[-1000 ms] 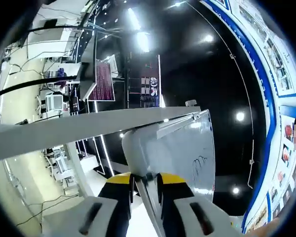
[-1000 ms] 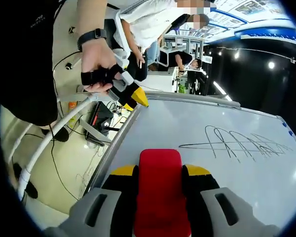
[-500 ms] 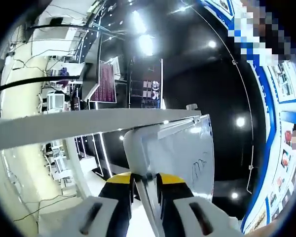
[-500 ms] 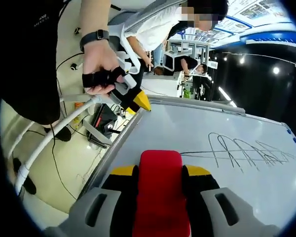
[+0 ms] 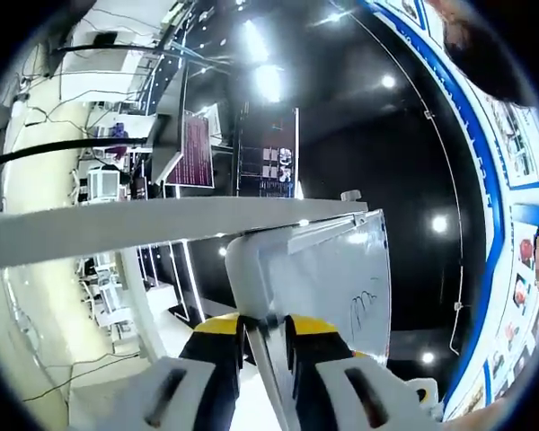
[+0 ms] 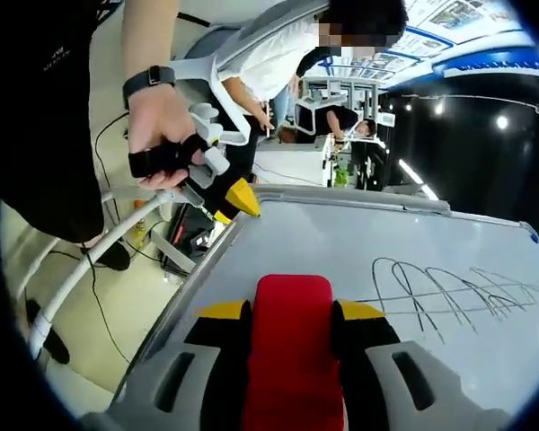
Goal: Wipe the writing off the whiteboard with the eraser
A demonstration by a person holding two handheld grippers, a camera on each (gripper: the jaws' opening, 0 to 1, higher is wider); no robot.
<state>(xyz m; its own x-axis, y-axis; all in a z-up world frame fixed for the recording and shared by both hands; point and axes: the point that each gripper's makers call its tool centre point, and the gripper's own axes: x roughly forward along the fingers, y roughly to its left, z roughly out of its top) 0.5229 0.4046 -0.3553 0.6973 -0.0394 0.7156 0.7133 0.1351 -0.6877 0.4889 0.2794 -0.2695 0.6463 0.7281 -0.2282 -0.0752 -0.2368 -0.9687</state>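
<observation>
Eraser gripped and poised over the whiteboard; wiping not yet begun.

The right gripper (image 6: 292, 310) was clamped on the red eraser (image 6: 292, 346), which sat between its jaws above the near part of the whiteboard (image 6: 341, 247). Contact between eraser and board could not be confirmed. The writing (image 6: 454, 292), a row of dark looped strokes, stood intact to the right of the eraser, so the whole wipe appeared to remain. The left gripper (image 5: 265, 325) was clamped on the board's edge, apparently steadying it; it appeared in the right gripper view at the far left corner (image 6: 236, 199). The board surface was white, glossy and otherwise unmarked, with a grey frame.
</observation>
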